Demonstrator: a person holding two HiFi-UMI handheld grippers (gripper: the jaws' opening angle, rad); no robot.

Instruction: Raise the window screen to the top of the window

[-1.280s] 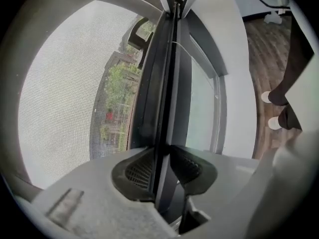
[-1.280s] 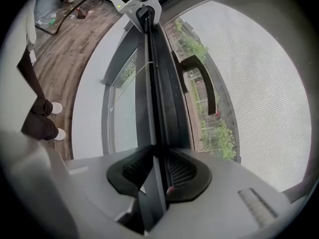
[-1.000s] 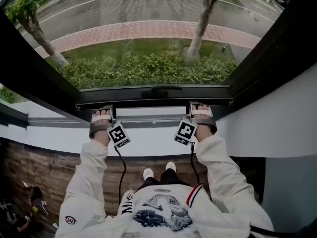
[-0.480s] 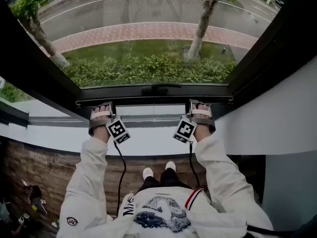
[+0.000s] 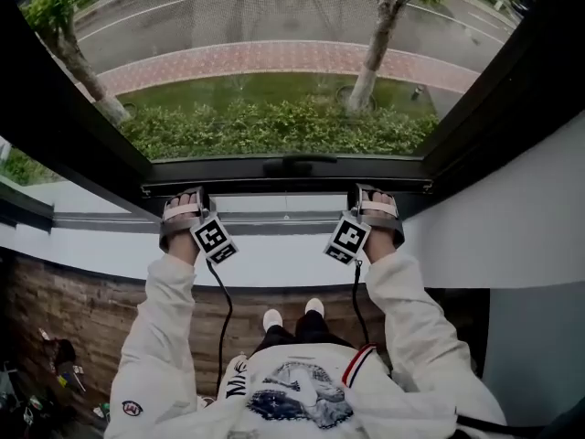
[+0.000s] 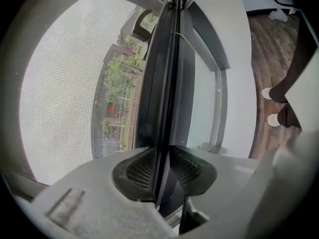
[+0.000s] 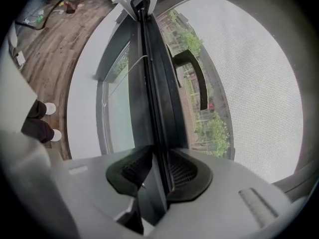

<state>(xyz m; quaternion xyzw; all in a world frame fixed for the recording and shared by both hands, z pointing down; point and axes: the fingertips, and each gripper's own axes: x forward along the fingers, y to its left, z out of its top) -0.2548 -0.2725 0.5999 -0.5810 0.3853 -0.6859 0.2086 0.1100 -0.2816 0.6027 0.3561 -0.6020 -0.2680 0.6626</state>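
The window screen (image 5: 274, 7) is grey mesh with a dark bottom rail (image 5: 283, 179) and a small handle (image 5: 297, 165) at mid-span. My left gripper (image 5: 187, 199) grips the rail's left part. In the left gripper view the rail (image 6: 164, 93) runs between its pads (image 6: 139, 171), and the left gripper (image 6: 162, 166) is shut on it. My right gripper (image 5: 370, 197) holds the right part. In the right gripper view the right gripper (image 7: 159, 168) clamps the rail (image 7: 154, 93) the same way. Both pairs of jaws have just been closing on the rail.
Dark window frame posts (image 5: 494, 99) rise on both sides. A white sill (image 5: 274, 263) lies below the rail and a white wall (image 5: 530, 218) stands at the right. Cables hang from both grippers over a wooden floor (image 5: 82, 318), where the person's shoes (image 5: 274, 320) stand.
Both grippers stay on the rail at about the same height. The marker cubes have tilted only slightly.
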